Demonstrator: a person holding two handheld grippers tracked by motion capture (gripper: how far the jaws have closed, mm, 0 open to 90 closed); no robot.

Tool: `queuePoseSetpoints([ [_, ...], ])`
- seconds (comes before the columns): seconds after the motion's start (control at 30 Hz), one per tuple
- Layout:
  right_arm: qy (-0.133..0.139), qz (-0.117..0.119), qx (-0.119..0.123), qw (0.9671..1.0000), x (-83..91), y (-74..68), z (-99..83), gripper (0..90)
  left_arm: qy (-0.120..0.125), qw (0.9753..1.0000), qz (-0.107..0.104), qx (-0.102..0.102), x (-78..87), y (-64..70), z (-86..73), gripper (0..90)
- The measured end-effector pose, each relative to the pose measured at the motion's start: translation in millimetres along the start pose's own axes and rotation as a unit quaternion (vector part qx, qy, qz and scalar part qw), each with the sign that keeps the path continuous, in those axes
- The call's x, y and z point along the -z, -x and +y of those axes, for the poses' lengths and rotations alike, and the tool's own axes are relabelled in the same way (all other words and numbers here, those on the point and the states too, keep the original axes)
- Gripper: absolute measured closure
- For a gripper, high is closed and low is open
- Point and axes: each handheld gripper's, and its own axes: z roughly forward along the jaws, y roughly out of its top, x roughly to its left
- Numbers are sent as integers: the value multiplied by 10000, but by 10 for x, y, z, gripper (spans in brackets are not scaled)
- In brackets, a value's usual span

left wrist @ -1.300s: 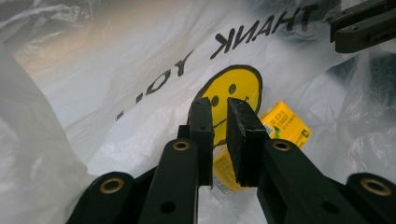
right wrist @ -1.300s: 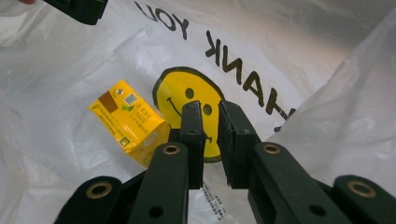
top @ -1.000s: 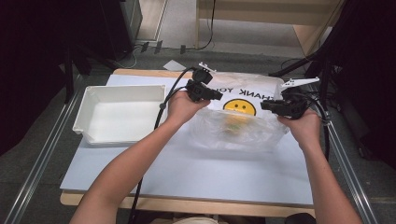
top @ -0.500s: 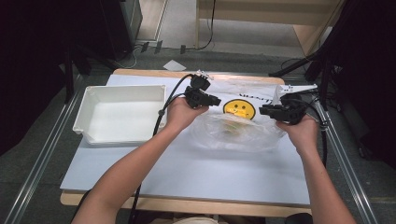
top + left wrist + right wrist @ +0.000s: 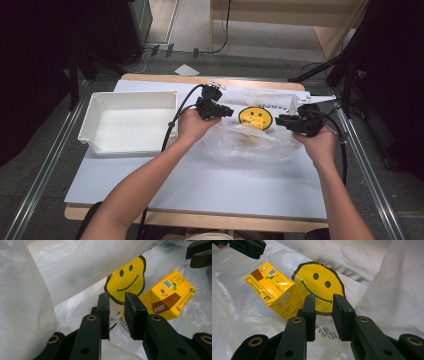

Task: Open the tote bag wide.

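High view: plastic bag (image 5: pixel 260 142) spread on the white table (image 5: pixel 200 185), right of the white bin (image 5: pixel 127 122), smiley print (image 5: pixel 255 117) facing up near its far edge. Left gripper (image 5: pixel 226 112) at the bag's left rim, right gripper (image 5: pixel 280 120) at its right rim, the two facing each other across the mouth. A yellowish shape through the film, probably the carton, though too blurred here to be sure.

Left gripper view: jaws parted by a narrow gap with bag film running between them; cannot tell whether pinching it. Yellow drink carton (image 5: pixel 166 296) inside the bag, beyond and right of the jaws, long axis slanting up to the right, just beside the smiley.

Right gripper view: same narrow gap, grip likewise unclear. Carton (image 5: pixel 273 288) ahead and left, long axis slanting away toward upper left, touching the smiley's edge. Roughly midway between both tools; neither hand clearly nearer.
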Motion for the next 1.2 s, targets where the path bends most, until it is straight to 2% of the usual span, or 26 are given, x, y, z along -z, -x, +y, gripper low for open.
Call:
queuePoseSetpoints([
  [0.5,-28,-27,-160,9999,-137,66,-143,728,-32,9998,145,97,-107,-107,-127,752],
  [0.87,35,-53,-118,9999,-261,112,-238,709,80,9995,225,221,-231,-197,-227,742],
  [1.2,81,-126,-229,9996,-364,189,-335,680,136,9991,254,309,-325,-299,-298,728],
])
